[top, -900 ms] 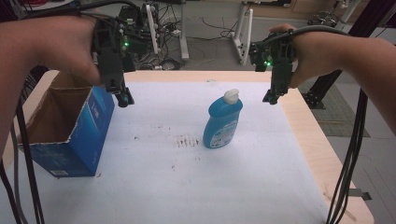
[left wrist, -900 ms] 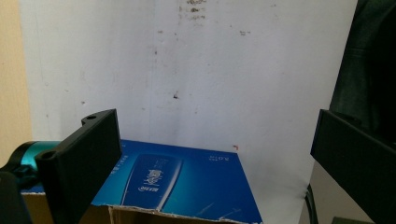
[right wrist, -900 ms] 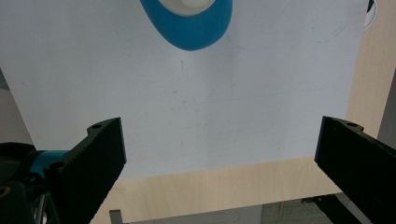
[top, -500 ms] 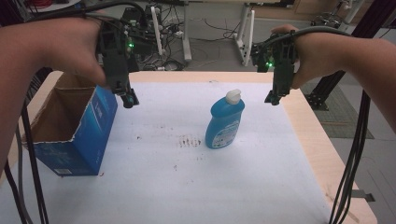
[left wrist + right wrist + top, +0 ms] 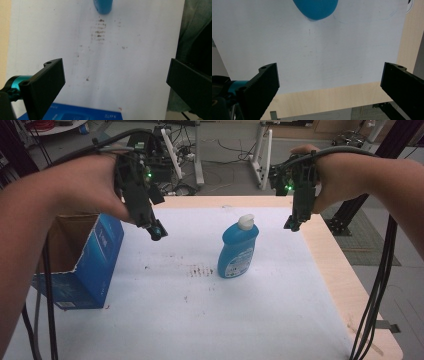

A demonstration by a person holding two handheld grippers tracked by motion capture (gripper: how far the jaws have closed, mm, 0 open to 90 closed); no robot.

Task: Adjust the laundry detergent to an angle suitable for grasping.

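A blue dish-soap bottle with a white cap stands upright mid-table. An open blue cardboard box sits at the left edge. My left gripper hangs open above the sheet, just right of the box's top corner and well left of the bottle. In the left gripper view its jaws stand wide apart, with the box's blue top below and the bottle's base far ahead. My right gripper hovers open to the right of the bottle's cap. Its own view shows wide jaws and the bottle at the top.
A white sheet covers the wooden table, with a patch of brown stains left of the bottle. Black cables hang by the right edge. Desk legs and cords stand beyond the far edge.
My left gripper has moved to the right, away from the box and toward the middle of the sheet. The right gripper and the bottle have stayed put.
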